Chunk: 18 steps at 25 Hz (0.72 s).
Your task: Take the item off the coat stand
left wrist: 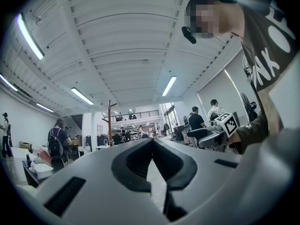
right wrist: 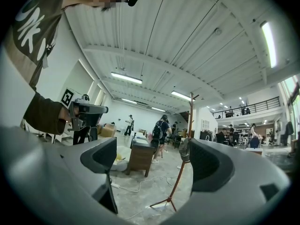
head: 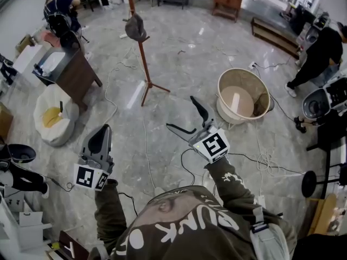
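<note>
A wooden coat stand rises from the marble floor ahead of me, with a grey hat hanging on it about halfway up. My right gripper stands open with nothing between its fingers, well short of the stand. In the right gripper view the stand and the hat show in the gap between the fingers. My left gripper is shut and empty, lower left of the stand. In the left gripper view the stand is far off above the meeting jaw tips.
A round beige tub stands to the right of the stand. A wooden desk and a white beanbag are to its left. Cables trail over the floor. People stand at the far left and far right.
</note>
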Tool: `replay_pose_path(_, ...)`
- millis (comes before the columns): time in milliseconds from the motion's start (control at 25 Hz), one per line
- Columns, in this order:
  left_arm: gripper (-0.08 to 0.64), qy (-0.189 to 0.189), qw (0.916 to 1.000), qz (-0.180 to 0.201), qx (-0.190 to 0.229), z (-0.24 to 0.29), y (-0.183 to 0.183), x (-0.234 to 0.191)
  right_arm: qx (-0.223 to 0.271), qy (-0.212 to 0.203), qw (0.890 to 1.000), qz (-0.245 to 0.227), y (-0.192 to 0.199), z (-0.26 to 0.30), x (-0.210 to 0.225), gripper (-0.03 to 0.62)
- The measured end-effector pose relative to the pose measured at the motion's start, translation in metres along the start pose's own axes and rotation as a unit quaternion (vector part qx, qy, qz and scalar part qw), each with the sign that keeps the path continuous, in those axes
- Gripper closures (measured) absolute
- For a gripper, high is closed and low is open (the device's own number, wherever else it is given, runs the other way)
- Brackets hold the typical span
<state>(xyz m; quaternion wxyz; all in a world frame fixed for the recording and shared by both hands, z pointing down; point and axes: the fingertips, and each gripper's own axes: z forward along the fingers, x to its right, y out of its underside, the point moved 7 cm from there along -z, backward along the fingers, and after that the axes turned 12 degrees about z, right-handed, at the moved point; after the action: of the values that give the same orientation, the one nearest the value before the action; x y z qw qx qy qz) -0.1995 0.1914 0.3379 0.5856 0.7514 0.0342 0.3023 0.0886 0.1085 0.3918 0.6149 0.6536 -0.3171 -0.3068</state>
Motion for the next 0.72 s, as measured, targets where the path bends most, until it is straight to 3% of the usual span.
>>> replay_pose_path(360, 0.557, -0.001, 0.9999, 0.005, -0.011, 0.033, -0.002, 0.033, -0.007, -0.013, 1.000, 0.006, 0.012, -0.017, 0.042, 0.118)
replay_pose_path(720, 0.557, 0.006, 0.9998, 0.006, -0.017, 0.061, 0.006, 0.034, -0.006, -0.011, 1.000, 0.012, 0.018, -0.010, 0.072, 0.117)
